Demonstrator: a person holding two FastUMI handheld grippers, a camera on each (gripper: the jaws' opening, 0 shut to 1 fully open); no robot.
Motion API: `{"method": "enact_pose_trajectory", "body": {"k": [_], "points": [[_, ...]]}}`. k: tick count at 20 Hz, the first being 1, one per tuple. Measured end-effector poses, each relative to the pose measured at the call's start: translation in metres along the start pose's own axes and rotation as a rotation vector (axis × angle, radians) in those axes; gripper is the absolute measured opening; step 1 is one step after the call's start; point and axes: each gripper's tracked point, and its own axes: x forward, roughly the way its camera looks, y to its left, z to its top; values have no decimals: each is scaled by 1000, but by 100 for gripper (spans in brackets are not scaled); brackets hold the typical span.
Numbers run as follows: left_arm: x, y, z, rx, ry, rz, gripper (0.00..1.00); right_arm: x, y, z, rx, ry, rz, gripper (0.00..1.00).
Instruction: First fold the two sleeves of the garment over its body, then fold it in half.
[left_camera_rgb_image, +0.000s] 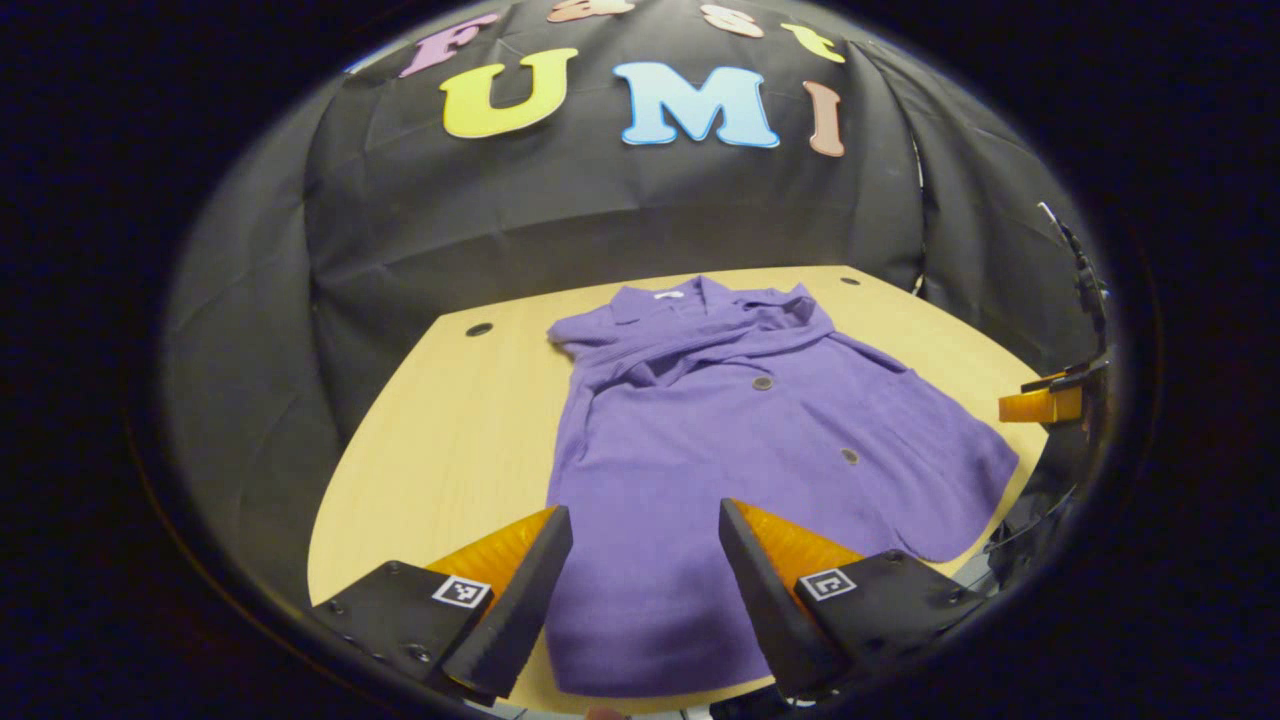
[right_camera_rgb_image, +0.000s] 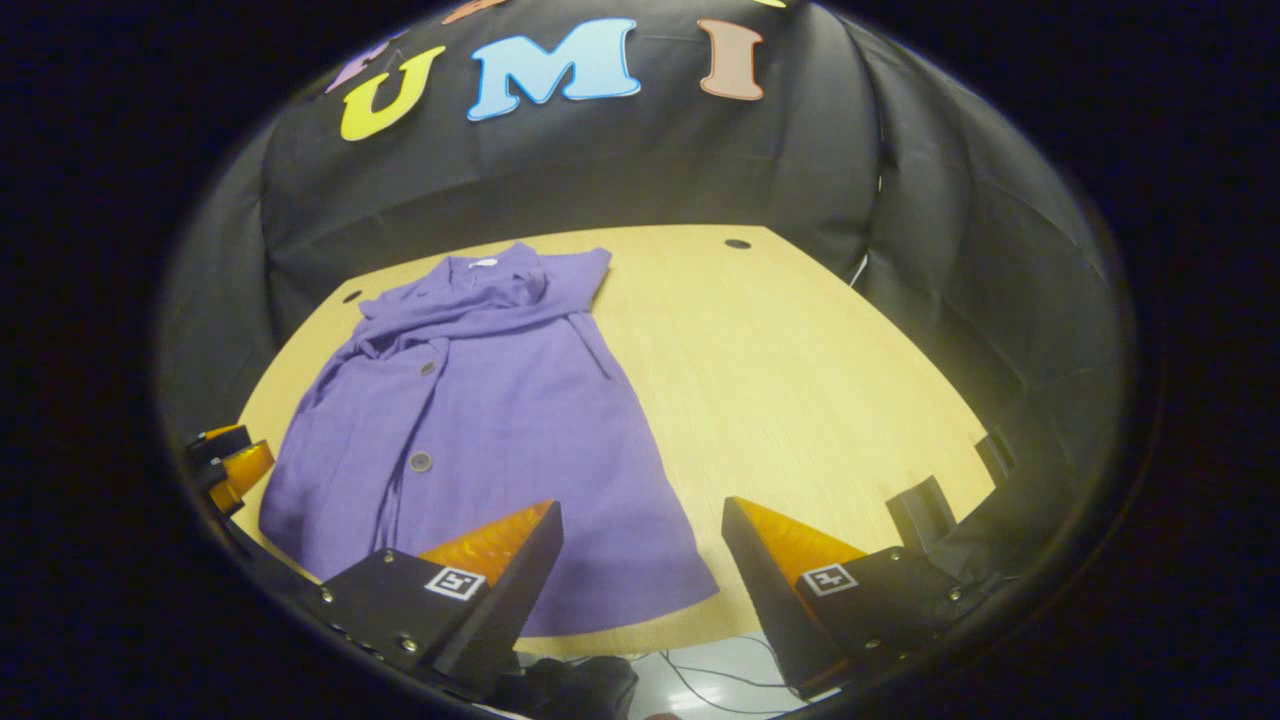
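A purple buttoned garment (left_camera_rgb_image: 720, 440) lies flat on the wooden table (left_camera_rgb_image: 440, 440), collar toward the far wall, hem toward me. Both sleeves lie folded across the upper chest below the collar (left_camera_rgb_image: 700, 300). In the left gripper view my left gripper (left_camera_rgb_image: 645, 520) hovers open above the hem with nothing between its fingers. The right gripper (left_camera_rgb_image: 1045, 400) shows at the right edge of that view. In the right gripper view the garment (right_camera_rgb_image: 480, 430) sits to the left, and my right gripper (right_camera_rgb_image: 640, 515) stands open over the hem's right corner. The left gripper (right_camera_rgb_image: 230, 460) peeks in at the far left.
Dark round holes (left_camera_rgb_image: 479, 329) mark the table (right_camera_rgb_image: 820, 400) near its far corners. Black cloth walls close in behind and to the sides. Cables (right_camera_rgb_image: 700, 680) lie on the floor below the table's near edge. A black bracket (right_camera_rgb_image: 925, 510) sits at the right edge.
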Motion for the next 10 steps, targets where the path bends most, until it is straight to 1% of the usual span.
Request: {"method": "enact_pose_trajectory", "body": {"k": [1, 2, 6, 10], "points": [[-6, 7, -9, -12, 13, 11, 97, 2, -4, -7, 2, 15, 1, 99], [-9, 13, -19, -27, 31, 22, 100, 4, -8, -12, 7, 28, 2, 99], [-20, 31, -57, -104, 100, 50, 100, 11, -16, -29, 44, 73, 21, 99], [-23, 37, -86, -137, 157, 64, 99, 18, -22, -41, 45, 105, 29, 99]]}}
